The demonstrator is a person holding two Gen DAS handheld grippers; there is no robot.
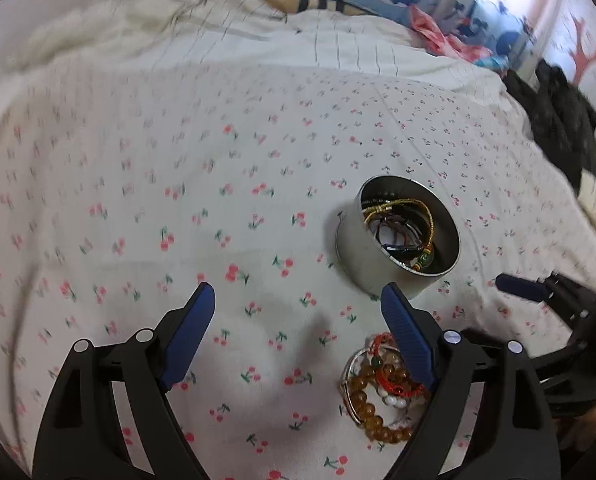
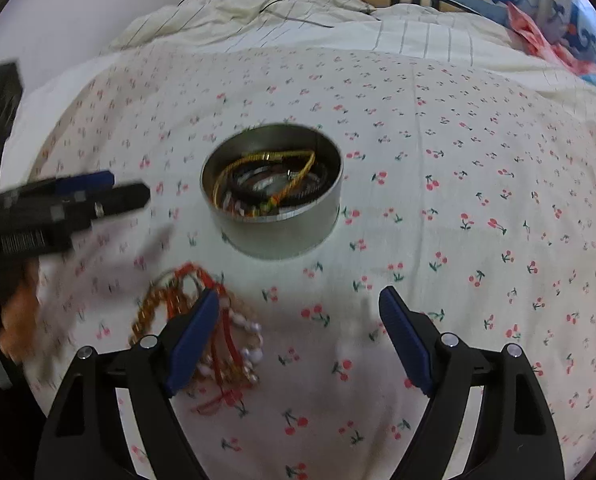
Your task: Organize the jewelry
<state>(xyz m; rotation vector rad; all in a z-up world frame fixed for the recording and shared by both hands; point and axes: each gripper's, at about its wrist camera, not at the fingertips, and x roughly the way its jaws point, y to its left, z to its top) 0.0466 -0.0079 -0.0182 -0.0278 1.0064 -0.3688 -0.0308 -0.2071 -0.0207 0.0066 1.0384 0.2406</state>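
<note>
My right tool (image 2: 298, 306) points down at the bed (image 2: 478, 152), jaws wide apart w/ nothing between them, only cherry-print sheet. Round metal tin (image 2: 273, 232) sits ahead, centre of view, upright, lid off; inside are coiled bracelets (image 2: 269, 178) – gold cord, dark bands. Pile of beaded bracelets (image 2: 233, 344) lies on the sheet near the tin, amber beads, red cord, white beads, partly behind my left-side finger (image 2: 195, 334). Left tool (image 2: 97, 194) comes in from the left edge, blurred, can't tell its jaws. Rumpled pale bedding at back.
</note>
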